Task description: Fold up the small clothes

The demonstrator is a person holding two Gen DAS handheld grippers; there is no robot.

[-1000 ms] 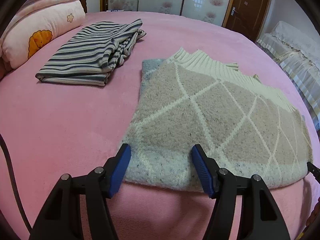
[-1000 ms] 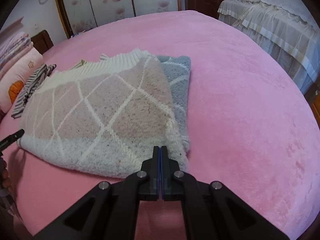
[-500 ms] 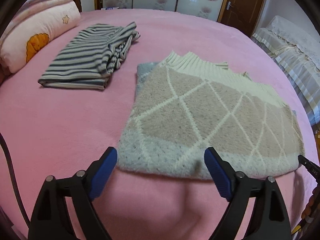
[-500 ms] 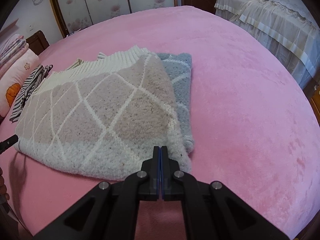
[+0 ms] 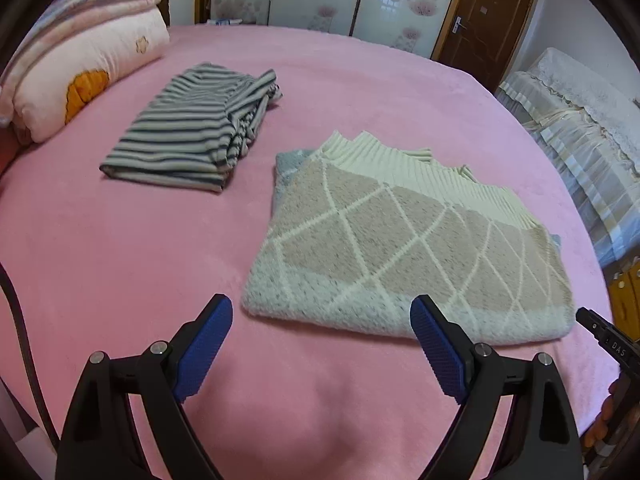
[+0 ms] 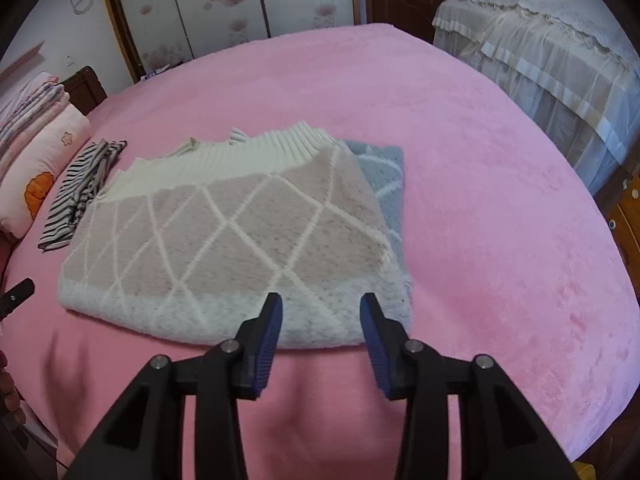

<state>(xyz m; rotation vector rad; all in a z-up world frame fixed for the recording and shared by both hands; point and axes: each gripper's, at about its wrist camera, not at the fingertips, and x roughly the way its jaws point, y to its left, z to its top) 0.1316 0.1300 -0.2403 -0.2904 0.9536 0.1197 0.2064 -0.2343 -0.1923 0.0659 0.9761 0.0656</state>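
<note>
A bed (image 5: 120,248) under a pink fleecy cover carries everything here. A folded diamond-pattern sweater (image 5: 400,248) lies flat near its front edge. A folded striped garment (image 5: 188,136) lies apart from it, farther back to the left. A pink pillow (image 5: 92,68) with an orange print rests at the bed's left end.

Both wrist views look low and forward across the pink bed (image 5: 120,260), close to its near edge; both share the folded sweater (image 5: 400,248).
</note>
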